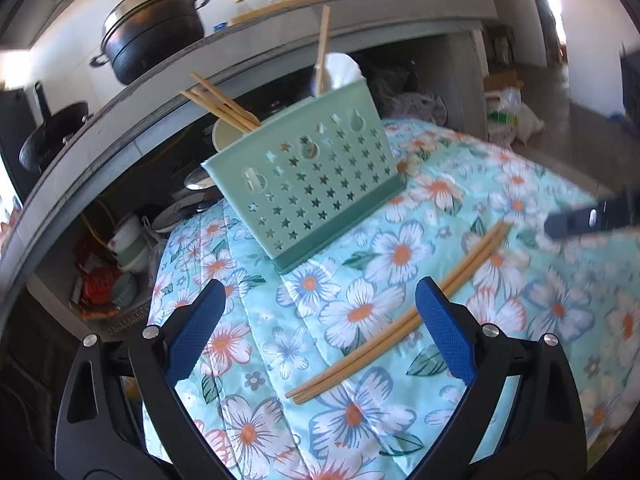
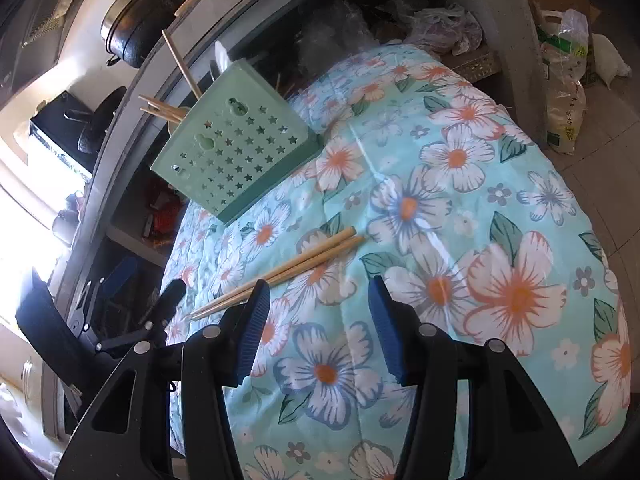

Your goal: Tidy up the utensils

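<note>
A pale green utensil holder with star-shaped holes stands on the floral cloth. Several chopsticks and a white utensil stick out of its top. Two loose wooden chopsticks lie side by side on the cloth in front of it. My left gripper is open above the cloth, and the pair runs under its right finger. My right gripper is open with nothing between its pads. The same pair passes behind its left finger. The holder leans at upper left in the right wrist view.
A grey shelf curves behind the holder and carries a black pot. Bowls and clutter sit beneath it. Plastic bags stand on the floor past the cloth's far edge. One of my left gripper's fingers shows at the left.
</note>
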Action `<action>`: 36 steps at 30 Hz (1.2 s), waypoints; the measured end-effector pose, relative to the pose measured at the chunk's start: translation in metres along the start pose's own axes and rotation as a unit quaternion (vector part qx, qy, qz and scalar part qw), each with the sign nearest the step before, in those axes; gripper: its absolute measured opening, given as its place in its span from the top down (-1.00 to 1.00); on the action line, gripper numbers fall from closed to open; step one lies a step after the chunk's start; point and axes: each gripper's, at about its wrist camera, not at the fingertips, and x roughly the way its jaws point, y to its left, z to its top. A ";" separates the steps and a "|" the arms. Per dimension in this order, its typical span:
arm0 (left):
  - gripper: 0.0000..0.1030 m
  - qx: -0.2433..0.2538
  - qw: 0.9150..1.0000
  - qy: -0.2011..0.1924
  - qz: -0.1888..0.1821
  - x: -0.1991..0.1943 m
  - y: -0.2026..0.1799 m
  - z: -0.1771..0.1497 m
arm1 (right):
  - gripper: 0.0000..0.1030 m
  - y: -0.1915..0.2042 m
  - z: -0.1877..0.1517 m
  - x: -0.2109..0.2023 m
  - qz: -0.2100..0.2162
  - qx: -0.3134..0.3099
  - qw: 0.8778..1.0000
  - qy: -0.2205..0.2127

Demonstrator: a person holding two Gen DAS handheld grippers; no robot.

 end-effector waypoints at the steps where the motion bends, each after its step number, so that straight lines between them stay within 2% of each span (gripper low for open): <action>1: -0.78 0.020 1.000 0.002 0.004 0.002 -0.007 -0.003 | 0.02 -0.003 0.001 -0.001 0.001 0.004 1.000 -0.001; 4: -0.78 0.076 0.997 0.008 0.013 0.008 -0.025 -0.010 | 0.02 -0.011 0.001 -0.002 0.004 0.018 1.000 -0.001; 5: -0.72 0.095 0.995 0.009 0.014 0.010 -0.032 -0.012 | 0.02 -0.013 0.001 -0.001 0.004 0.021 1.000 0.000; 11: -0.09 0.194 0.981 0.027 0.014 0.025 -0.065 -0.029 | 0.02 -0.019 0.002 0.002 0.011 0.030 0.999 0.004; 16: 0.25 0.228 0.973 0.031 0.000 0.032 -0.076 -0.030 | 0.02 -0.021 0.003 0.001 0.016 0.033 0.999 0.003; 21: 0.64 0.243 0.969 0.037 -0.012 0.040 -0.082 -0.029 | 0.02 -0.021 0.003 0.002 0.019 0.035 0.999 0.005; 27: 0.78 0.261 0.965 0.032 -0.007 0.040 -0.087 -0.031 | 0.02 -0.022 0.002 0.002 0.020 0.037 0.999 0.005; 36: 0.82 0.277 0.961 0.026 -0.001 0.023 -0.086 -0.035 | 0.03 -0.022 0.002 -0.001 0.024 0.037 0.999 0.002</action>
